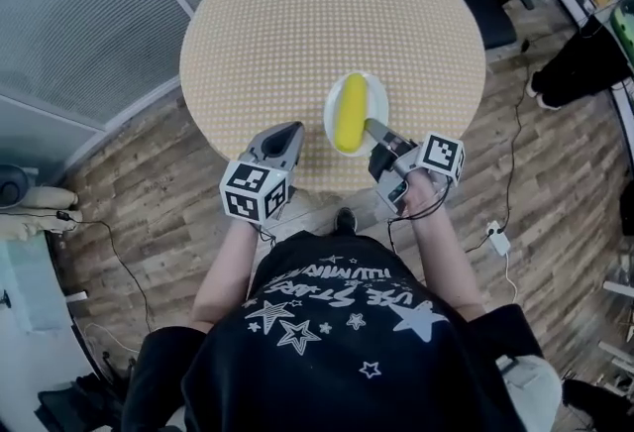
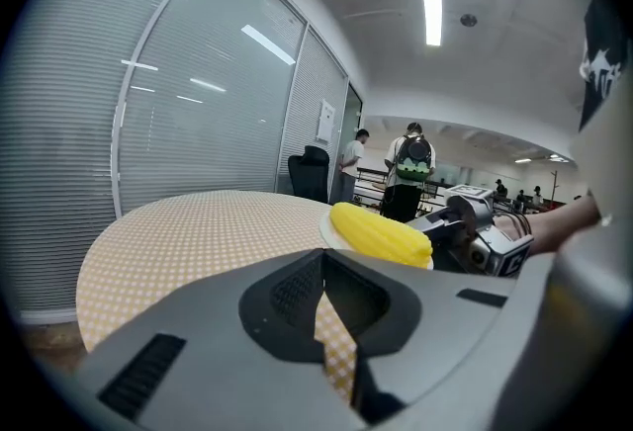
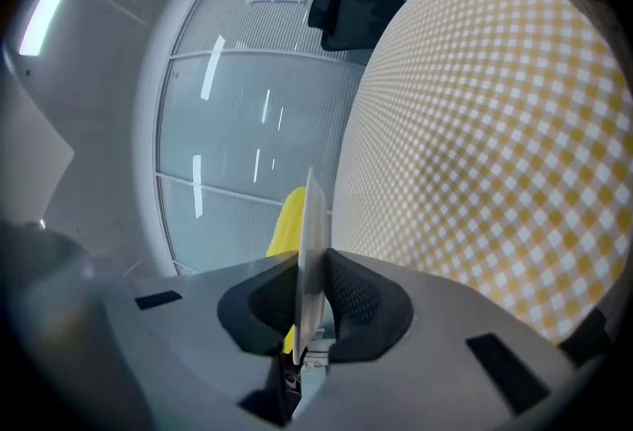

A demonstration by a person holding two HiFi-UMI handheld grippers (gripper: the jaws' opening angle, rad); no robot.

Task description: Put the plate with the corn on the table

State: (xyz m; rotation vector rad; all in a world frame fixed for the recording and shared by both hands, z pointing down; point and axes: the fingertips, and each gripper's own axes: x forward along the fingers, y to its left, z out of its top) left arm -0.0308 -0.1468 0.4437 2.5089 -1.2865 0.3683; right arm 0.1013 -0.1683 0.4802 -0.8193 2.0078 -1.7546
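A white plate [image 1: 372,103] carrying a yellow corn cob [image 1: 350,111] is over the near part of the round checked table [image 1: 297,34]. My right gripper [image 1: 375,131] is shut on the plate's near right rim; in the right gripper view the plate [image 3: 314,251] shows edge-on between the jaws, with the corn [image 3: 287,226] behind it. Whether the plate touches the tabletop I cannot tell. My left gripper [image 1: 290,136] hovers at the table's near edge, left of the plate, its jaws together and empty. The left gripper view shows the corn [image 2: 381,232] and the right gripper [image 2: 445,221] to the right.
A dark office chair [image 1: 485,4] stands beyond the table at the right. Cables and a power strip [image 1: 498,240] lie on the wooden floor. Glass partition walls [image 1: 69,14] run along the left. People [image 2: 413,162] stand far off in the left gripper view.
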